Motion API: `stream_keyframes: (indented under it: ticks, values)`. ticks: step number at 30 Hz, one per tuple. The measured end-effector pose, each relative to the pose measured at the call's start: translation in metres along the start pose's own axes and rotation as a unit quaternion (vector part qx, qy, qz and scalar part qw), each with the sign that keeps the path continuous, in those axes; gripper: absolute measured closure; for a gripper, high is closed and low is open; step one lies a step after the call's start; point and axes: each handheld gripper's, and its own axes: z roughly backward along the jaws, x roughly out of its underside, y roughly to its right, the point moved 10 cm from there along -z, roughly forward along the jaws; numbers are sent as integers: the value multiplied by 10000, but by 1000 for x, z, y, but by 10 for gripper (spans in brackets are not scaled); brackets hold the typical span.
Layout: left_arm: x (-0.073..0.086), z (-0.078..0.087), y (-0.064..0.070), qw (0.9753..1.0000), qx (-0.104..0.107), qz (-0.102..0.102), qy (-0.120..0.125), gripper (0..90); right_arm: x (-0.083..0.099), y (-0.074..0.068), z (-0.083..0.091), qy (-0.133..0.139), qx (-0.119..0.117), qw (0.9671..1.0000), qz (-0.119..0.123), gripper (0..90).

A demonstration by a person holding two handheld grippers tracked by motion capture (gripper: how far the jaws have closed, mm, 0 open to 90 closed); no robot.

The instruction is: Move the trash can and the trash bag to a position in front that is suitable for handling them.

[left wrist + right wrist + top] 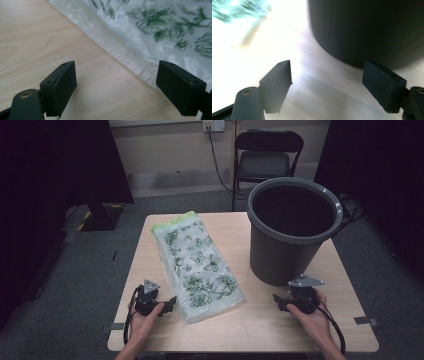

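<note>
A folded clear plastic bag [198, 266] printed with green flowers and butterflies lies flat on the wooden table [260, 325], running from the back left toward the front middle. A dark grey bin [290, 227] stands upright at the right. My left gripper [172, 301] rests low at the bag's near left corner, jaws open; in the left gripper view the bag's edge [130, 62] runs between the open jaws [116, 87]. My right gripper [276, 300] sits open just in front of the bin, and the bin's base [372, 37] looms close beyond its jaws [327, 85].
A black folding chair [267, 157] stands behind the table against the wall. Dark curtains hang at both sides. Grey carpet surrounds the table. Bare wood lies between the bag and the bin and along the front edge.
</note>
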Motion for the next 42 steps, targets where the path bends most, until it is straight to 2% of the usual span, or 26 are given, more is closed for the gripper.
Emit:
stream_keyframes:
  ticks: [3,6,8,10,11,12,14,15,17,18,19,20,22,24,26,27,30,34,37,42]
  values:
    - [-12,6,2,9998,61,38,211,160,-19,-22,-5,170,-228,9992,276,250]
    - [-22,5,6,9994,134,-122,288,163,-40,-45,-14,319,-536,9970,455,283]
    - [-29,-1,13,9988,292,-171,355,163,-53,-60,-23,408,-711,9951,555,331]
    - [-35,-10,19,9983,248,-473,251,172,-61,-78,-34,418,-980,9924,621,351]
    - [-38,-14,23,9975,257,-617,230,172,-64,-84,-41,412,-986,9916,732,357]
    - [-40,-17,25,9973,276,-629,247,179,-68,-89,-46,441,-984,9906,847,382]
    - [-43,-22,30,9975,383,-552,233,200,-73,-95,-58,419,-1080,9897,838,393]
    - [-42,-23,32,9974,475,-511,204,200,-74,-96,-64,358,-1081,9895,890,393]
    - [-39,-22,33,9964,535,-642,152,216,-74,-96,-76,207,-1098,9895,915,370]
    - [-37,-23,32,9962,572,-643,137,230,-74,-96,-82,179,-1111,9896,898,372]
    - [-34,-23,30,9965,530,-640,118,232,-73,-96,-87,157,-1146,9896,860,374]
    - [-32,-24,29,9968,556,-553,126,237,-71,-96,-91,114,-1141,9897,858,376]
    - [-29,-23,29,9964,652,-537,78,243,-66,-100,-97,8,-1262,9884,845,387]
    - [-30,-21,30,9961,664,-572,106,243,-59,-105,-100,-131,-1368,9868,853,394]
    - [-31,-18,30,9956,622,-672,173,243,-58,-108,-101,-120,-1369,9866,881,388]
    - [-31,-16,31,9954,638,-691,180,243,-58,-111,-101,-124,-1451,9858,840,390]
    - [-31,-11,30,9949,659,-743,184,243,-56,-122,-99,-95,-1524,9835,967,399]
    - [-30,-10,30,9950,721,-666,183,243,-52,-145,-94,-51,-1713,9774,1238,437]
    - [-29,-9,31,9948,794,-618,183,243,-51,-161,-90,15,-1890,9721,1387,501]
    - [-31,-8,26,9954,777,-504,227,243,-49,-189,-87,21,-2132,9632,1638,511]
